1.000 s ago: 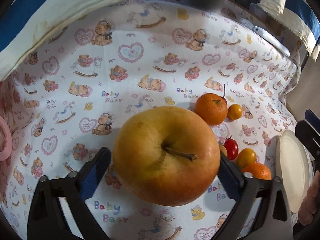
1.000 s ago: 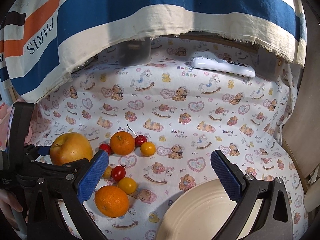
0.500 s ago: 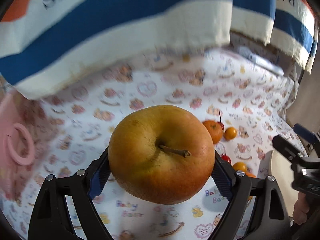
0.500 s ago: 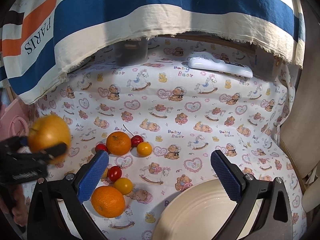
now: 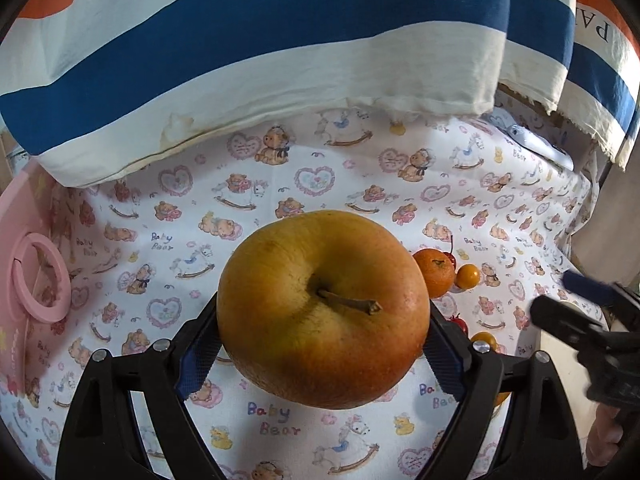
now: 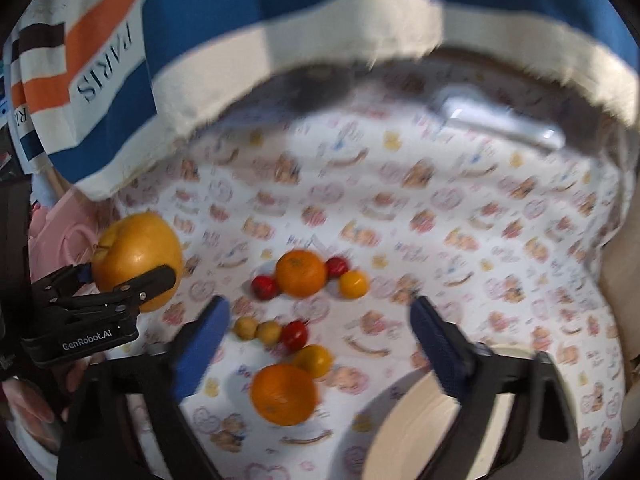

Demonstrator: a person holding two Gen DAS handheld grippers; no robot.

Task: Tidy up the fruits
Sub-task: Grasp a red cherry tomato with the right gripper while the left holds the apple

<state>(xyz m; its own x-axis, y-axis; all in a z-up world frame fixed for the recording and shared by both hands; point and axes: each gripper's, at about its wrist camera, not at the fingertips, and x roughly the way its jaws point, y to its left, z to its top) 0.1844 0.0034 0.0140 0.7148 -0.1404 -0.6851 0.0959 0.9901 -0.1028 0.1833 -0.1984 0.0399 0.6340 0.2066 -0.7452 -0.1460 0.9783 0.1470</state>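
A big yellow-red apple hangs above the bear-print cloth, and my left gripper is shut on its two sides. The right wrist view shows that apple at the left. My right gripper hovers over a cluster of fruit with its jaws closing, pressing on nothing. Below it lie an orange, a yellow tomato and a red tomato. A second orange lies farther back between small red and yellow fruits. The cream plate sits at the lower right.
A blue, white and orange striped cloth hangs over the back of the table. A white remote lies at the far right. A pink object with a ring stands at the left edge.
The apple has risen off the cloth in my left gripper. My right gripper has swung left, from over the plate to over the fruit cluster, and its jaws have narrowed.
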